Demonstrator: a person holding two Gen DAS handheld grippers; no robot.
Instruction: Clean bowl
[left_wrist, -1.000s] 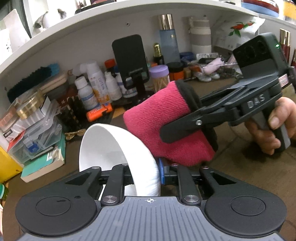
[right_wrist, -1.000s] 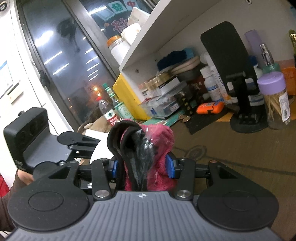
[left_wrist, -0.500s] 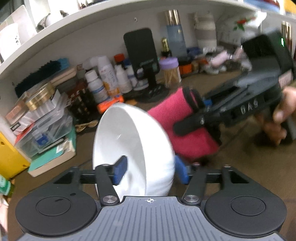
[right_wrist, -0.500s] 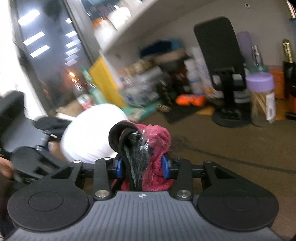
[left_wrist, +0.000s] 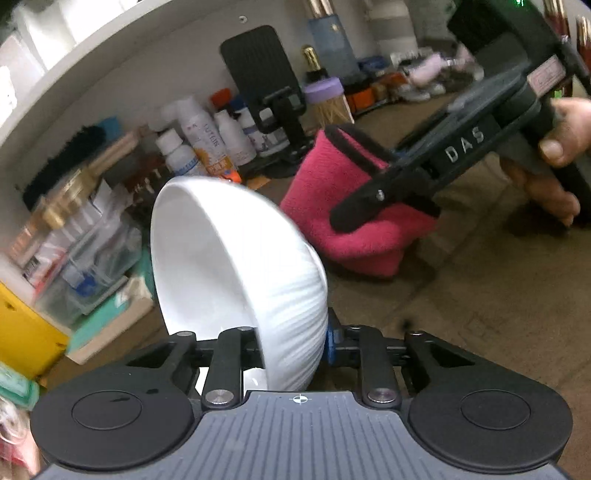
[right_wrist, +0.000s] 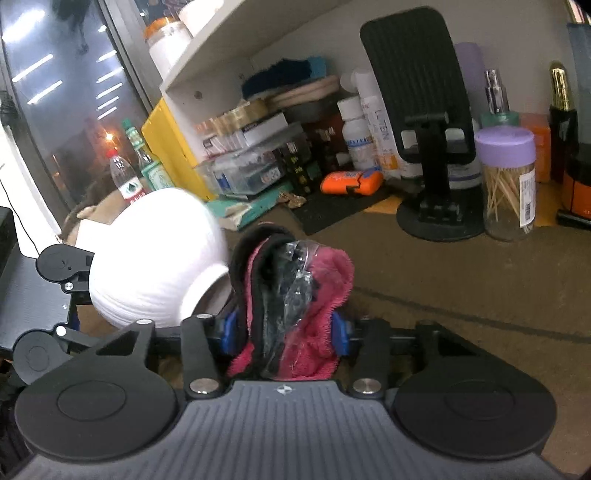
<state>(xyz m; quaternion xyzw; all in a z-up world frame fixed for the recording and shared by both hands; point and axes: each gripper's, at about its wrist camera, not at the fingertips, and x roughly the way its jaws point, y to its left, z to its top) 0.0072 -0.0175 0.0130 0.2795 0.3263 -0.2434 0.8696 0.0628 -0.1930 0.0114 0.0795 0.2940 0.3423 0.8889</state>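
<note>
Worktop (right_wrist: 461, 295): brown surface; its far edge is crowded with bottles, boxes and a phone stand (right_wrist: 424, 122) under a white shelf (left_wrist: 110, 62). The near part is left bare.

Bowl (left_wrist: 236, 280): white, ribbed outside. It is held off the worktop, tipped on edge, with the opening turned to the left in the left wrist view. No dirt is made out inside, though the picture is blurred.

Cloth (left_wrist: 354, 221): pink with black trim, bunched. It is carried just beside the bowl's outer wall; whether they touch cannot be told.

Right gripper (right_wrist: 282, 332): its fingers are closed on the cloth, with clear wrapping caught in the fold.

Left gripper (left_wrist: 291, 343): its fingers have just been closing and are clamped on the bowl's rim, the wall between them.

Progress: both items are picked up and brought together. Wiping inside is judged to be still ahead or barely begun; setting the bowl down remains.
</note>
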